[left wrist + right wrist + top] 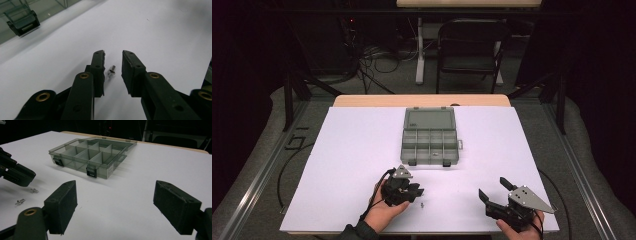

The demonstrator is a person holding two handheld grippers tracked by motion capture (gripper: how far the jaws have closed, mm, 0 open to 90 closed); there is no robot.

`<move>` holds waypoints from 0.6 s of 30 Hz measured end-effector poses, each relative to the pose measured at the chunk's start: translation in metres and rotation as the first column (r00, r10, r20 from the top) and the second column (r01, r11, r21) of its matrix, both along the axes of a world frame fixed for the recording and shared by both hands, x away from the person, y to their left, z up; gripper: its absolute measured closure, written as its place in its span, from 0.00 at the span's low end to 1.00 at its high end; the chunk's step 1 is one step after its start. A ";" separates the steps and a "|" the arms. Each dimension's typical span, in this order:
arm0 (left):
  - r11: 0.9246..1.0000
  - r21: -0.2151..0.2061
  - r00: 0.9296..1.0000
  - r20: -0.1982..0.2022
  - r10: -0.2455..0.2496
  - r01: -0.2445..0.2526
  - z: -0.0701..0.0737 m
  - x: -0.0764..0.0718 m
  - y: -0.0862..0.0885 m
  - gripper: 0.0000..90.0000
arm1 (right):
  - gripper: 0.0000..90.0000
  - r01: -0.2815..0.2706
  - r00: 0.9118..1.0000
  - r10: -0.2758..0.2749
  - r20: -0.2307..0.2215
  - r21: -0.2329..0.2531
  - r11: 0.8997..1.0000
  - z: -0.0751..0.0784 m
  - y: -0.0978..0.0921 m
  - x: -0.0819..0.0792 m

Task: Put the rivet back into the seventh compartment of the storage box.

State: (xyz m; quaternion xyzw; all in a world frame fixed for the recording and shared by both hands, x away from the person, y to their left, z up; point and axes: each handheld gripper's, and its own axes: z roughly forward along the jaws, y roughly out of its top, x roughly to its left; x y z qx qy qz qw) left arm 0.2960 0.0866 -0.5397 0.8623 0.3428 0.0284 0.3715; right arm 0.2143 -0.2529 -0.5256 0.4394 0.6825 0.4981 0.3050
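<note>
Between my left gripper's (112,60) parted jaws lies a small screw (111,71), framed for pinching, while my right gripper (115,207) waits wide open.

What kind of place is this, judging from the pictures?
Probably a lab or recording studio rather than a home: a table under a white sheet, dark surroundings with loose cables on the floor, and a folding chair behind. A compartment box sits on the sheet.

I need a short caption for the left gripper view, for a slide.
Left gripper, jaws open, straddles a small screw lying on the white table.
</note>
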 end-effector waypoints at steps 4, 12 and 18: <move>1.000 0.008 1.000 -0.005 -0.005 0.005 -0.004 0.000 -0.002 0.81 | 0.21 0.001 1.000 -0.001 0.001 -0.002 1.000 0.000 0.000 0.000; 0.999 0.033 1.000 -0.011 -0.016 0.017 -0.011 0.001 -0.007 0.81 | 0.21 -0.002 1.000 0.002 -0.004 -0.002 1.000 0.000 0.000 0.000; 0.999 0.042 1.000 -0.019 -0.018 0.019 -0.013 0.002 -0.011 0.82 | 0.21 -0.001 1.000 0.001 -0.003 -0.002 1.000 0.000 -0.001 0.000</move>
